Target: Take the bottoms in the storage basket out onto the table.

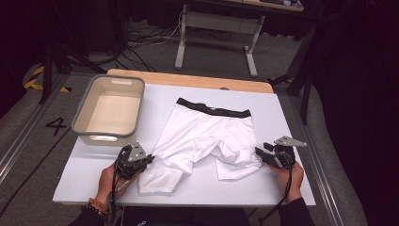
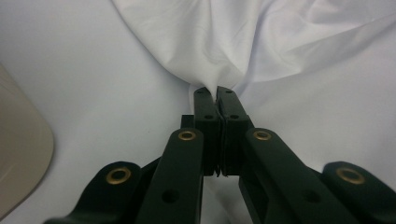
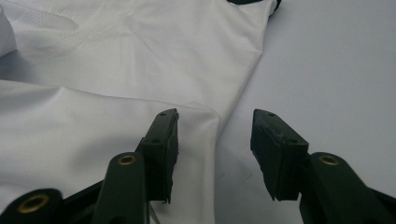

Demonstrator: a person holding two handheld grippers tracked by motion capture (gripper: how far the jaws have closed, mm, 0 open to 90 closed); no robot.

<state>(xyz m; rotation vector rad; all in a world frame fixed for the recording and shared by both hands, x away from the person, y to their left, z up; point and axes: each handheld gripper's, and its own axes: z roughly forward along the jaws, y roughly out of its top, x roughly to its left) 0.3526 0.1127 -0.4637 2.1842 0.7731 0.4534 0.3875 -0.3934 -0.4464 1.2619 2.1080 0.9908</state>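
1. Left tool (image 1: 149, 159): at the shorts' (image 1: 207, 136) near left leg, jaws pressed together, pinching a fold of its white cloth.
2. Left hand (image 1: 109, 181): behind its tool, beaded band on the wrist, forearm coming in from the near side.
3. Right tool (image 1: 259, 154): at the shorts' right leg hem, jaws parted, pads off the cloth.
4. Right hand (image 1: 292, 176): gripping the tool body, dark sleeve at the wrist.

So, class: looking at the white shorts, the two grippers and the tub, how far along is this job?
Done: the left gripper has shut its jaws on a fold of the white shorts at one leg. In hand: the right gripper stands open at the other leg's edge, gripping nothing yet. Left: the shorts still lie spread out, and the beige tub has nothing in it.
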